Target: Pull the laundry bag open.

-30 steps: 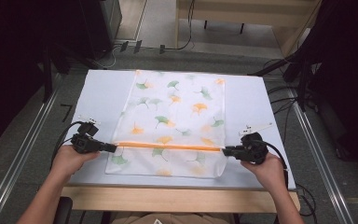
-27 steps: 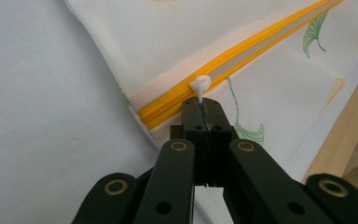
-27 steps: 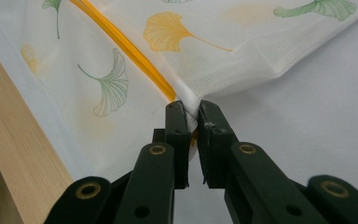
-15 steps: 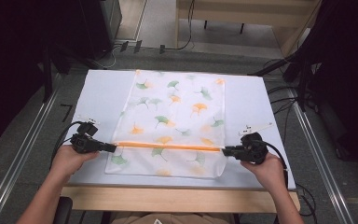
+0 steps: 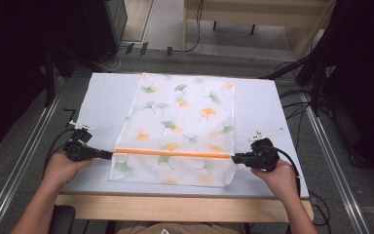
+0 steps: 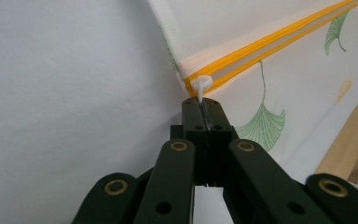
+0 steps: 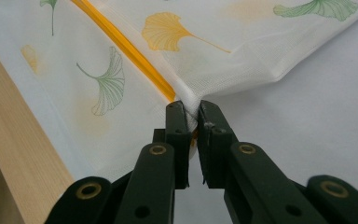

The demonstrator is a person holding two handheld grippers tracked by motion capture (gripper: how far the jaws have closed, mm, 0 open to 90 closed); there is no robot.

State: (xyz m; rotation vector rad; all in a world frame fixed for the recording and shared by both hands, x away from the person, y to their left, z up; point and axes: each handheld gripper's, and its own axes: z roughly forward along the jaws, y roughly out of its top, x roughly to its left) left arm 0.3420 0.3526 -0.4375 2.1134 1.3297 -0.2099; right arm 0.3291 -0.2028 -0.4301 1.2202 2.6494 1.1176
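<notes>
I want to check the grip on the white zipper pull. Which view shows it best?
The left gripper view: the white zipper pull sits close up, pinched between the shut jaws of the left hand-held gripper. In the high view it is too small to tell. The right gripper view shows the orange zipper's other end instead.

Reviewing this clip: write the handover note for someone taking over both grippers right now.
Left gripper: shut on the white zipper pull at the bag's left edge.
Right gripper: shut on the bag's right edge at the zipper's end.
The ginkgo-print mesh bag lies flat on the table, its orange zipper stretched between the grippers.
Done: both ends gripped.
Left: apparently running the pull along the zipper.
</notes>
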